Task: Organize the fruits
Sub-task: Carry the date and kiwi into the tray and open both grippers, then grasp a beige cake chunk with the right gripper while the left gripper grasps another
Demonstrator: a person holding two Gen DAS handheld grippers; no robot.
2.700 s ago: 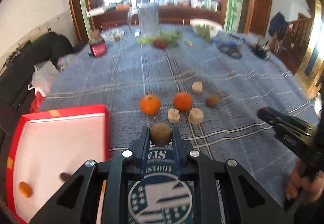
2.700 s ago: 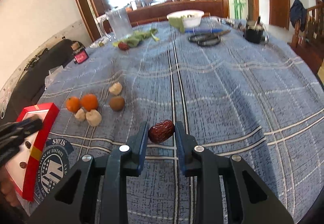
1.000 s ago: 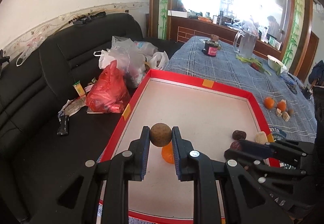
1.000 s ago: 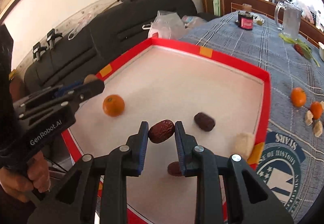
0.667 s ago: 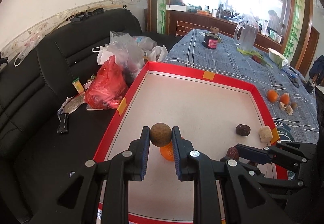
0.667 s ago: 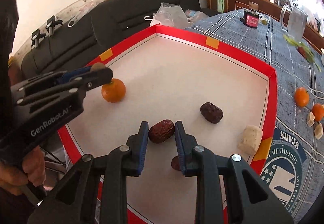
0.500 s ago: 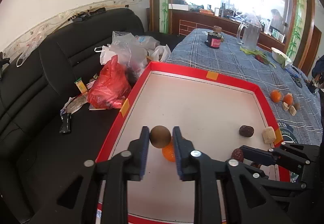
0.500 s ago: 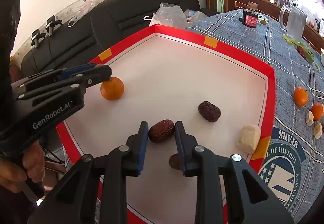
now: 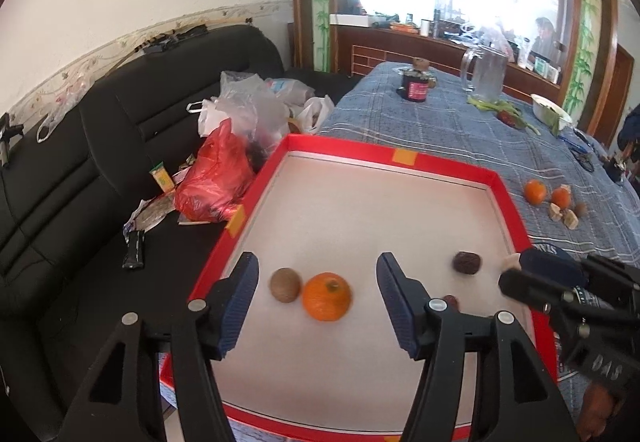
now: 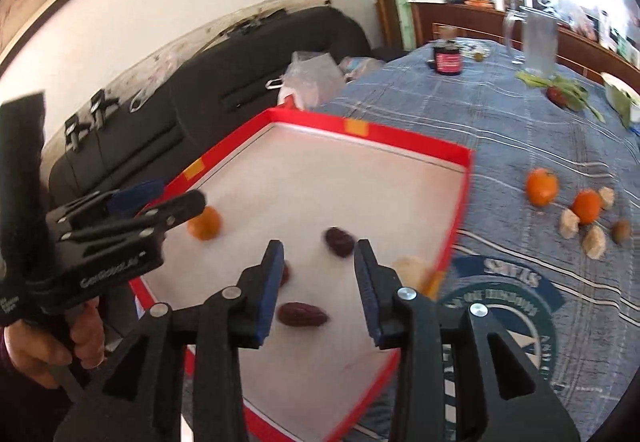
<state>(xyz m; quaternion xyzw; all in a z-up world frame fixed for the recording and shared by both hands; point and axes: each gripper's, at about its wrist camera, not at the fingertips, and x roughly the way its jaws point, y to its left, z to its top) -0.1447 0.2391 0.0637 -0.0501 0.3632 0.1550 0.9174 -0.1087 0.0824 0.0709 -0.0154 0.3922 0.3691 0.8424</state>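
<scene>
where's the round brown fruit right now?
In the left wrist view the round brown fruit lies on the white floor of the red tray, near its left wall, just left of the orange.

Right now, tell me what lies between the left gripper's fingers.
In the left wrist view, a brown kiwi and an orange lie side by side on the red tray.

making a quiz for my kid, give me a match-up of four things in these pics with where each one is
Things:
1. round brown fruit
2. clear glass jug
3. red plastic bag
4. wrinkled dark red date

Places:
a. black sofa
b. between the open right gripper's fingers
c. beside the orange in the red-rimmed tray
d. far end of the blue checked tablecloth

Pairs: 1-c, 2-d, 3-a, 4-b
</scene>
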